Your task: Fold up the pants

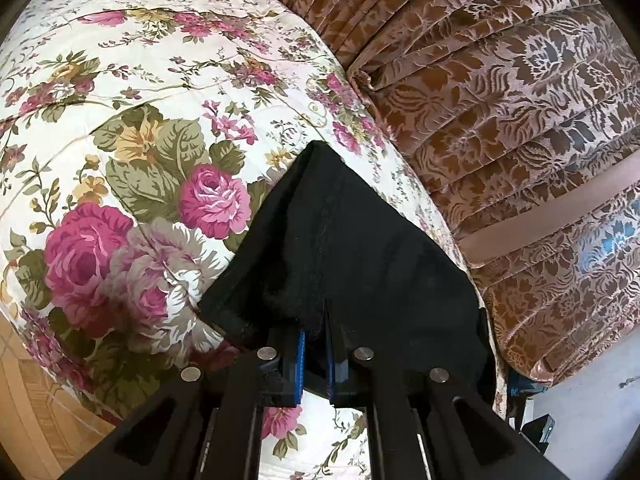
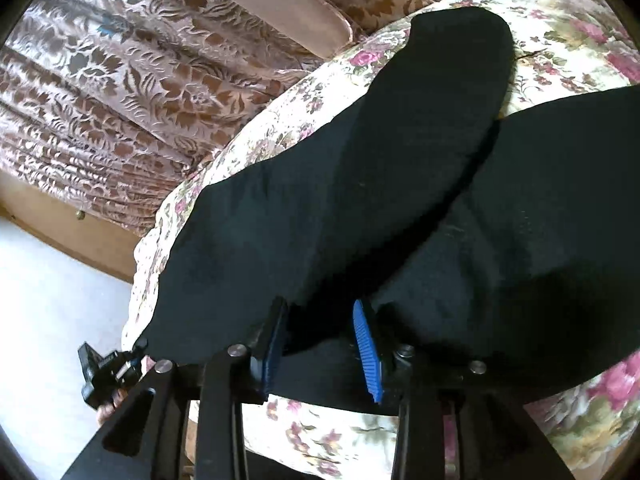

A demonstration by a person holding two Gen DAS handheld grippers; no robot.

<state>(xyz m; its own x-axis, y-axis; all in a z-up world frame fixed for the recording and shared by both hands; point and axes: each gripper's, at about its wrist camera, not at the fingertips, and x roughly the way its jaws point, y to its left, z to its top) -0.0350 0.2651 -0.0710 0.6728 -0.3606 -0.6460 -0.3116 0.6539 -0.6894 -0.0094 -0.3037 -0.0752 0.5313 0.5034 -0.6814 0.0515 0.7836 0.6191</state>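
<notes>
The black pants (image 2: 328, 200) lie spread on the bed, on a flower-printed quilt (image 1: 140, 128), with two broad dark lobes running from near to far in the right wrist view: one reaches up to the far middle, the other sweeps off to the right edge. Whether these are the two legs or a leg and the seat I cannot tell.

In the left wrist view a corner of the pants (image 1: 336, 240) is drawn up into a peak over the quilt, and the left gripper (image 1: 316, 354) is closed on its near hem, the blue pads pinching a thin bit of cloth. The right gripper (image 2: 324, 344) stands with its jaws wide apart; the near edge of the pants lies between and under the pads, but they do not press on it.

My judgement is that the fold is at an early step: one hand has its hold, the other is lining up for a second hold on the same near edge. The next move calls for the right gripper to close on a firm bite of the edge, then for both hands to lift and carry the cloth together so that one lobe lands squarely on the other.

Beyond the quilt, brown patterned cushions (image 1: 500, 100) rise at the far side, and pale floor (image 2: 52, 300) shows at the near left.
</notes>
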